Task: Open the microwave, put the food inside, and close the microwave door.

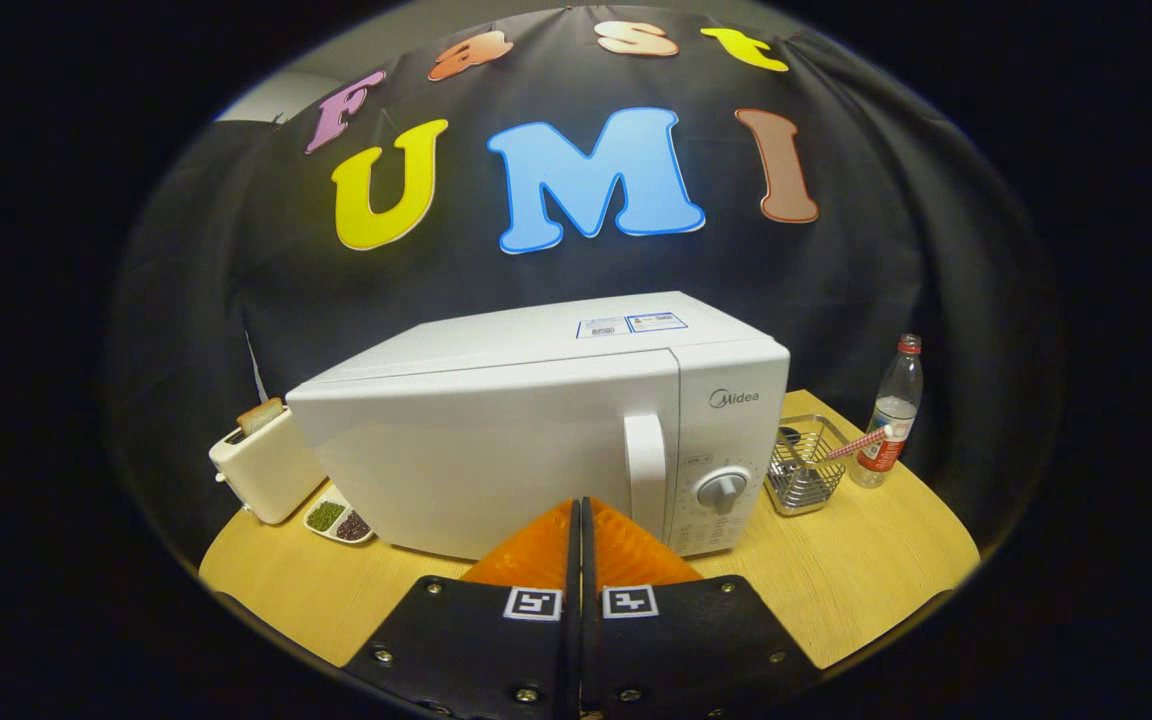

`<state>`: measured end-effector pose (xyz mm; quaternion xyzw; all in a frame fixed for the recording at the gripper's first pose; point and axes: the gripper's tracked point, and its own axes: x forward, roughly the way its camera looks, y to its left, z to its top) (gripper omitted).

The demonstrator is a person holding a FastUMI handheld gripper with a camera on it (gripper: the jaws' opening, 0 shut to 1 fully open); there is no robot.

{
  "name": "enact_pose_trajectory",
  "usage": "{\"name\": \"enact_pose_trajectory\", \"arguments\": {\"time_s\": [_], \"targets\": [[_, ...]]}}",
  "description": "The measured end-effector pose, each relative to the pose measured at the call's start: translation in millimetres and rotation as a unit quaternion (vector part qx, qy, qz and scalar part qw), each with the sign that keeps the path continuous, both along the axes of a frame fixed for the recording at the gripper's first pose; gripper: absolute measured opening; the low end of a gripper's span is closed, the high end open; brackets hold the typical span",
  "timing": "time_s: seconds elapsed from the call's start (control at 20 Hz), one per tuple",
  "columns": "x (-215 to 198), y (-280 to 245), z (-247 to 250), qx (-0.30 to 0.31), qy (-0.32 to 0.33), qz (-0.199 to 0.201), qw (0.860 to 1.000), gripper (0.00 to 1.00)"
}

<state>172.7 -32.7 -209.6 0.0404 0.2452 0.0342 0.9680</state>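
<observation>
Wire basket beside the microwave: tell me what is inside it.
The wire basket holds a red-and-white striped straw poking out toward the bottle, plus a dark item I cannot identify. The closed gripper sits before the microwave.

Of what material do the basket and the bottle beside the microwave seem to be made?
The basket looks like shiny metal wire: thin bright bars with gaps. The bottle seems clear plastic, see-through with a red cap. The gripper, fingers shut on nothing, points at the microwave.
</observation>
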Motion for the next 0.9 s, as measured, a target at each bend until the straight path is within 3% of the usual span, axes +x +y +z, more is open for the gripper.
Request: {"name": "enact_pose_trajectory", "arguments": {"time_s": [0.6,0.7,0.75,0.8,0.85,0.9], "targets": [[-116,14,94,-0.032,-0.108,-0.012,0.994,0.02],[-135,21,103,-0.03,-0.119,-0.012,0.992,0.2],[-143,24,107,-0.027,-0.125,-0.014,0.992,0.5],[-151,24,110,-0.028,-0.128,-0.022,0.991,0.68],[-158,25,111,-0.028,-0.13,-0.027,0.991,0.97],[-167,25,113,-0.027,-0.131,-0.033,0.99,0.99]]}}
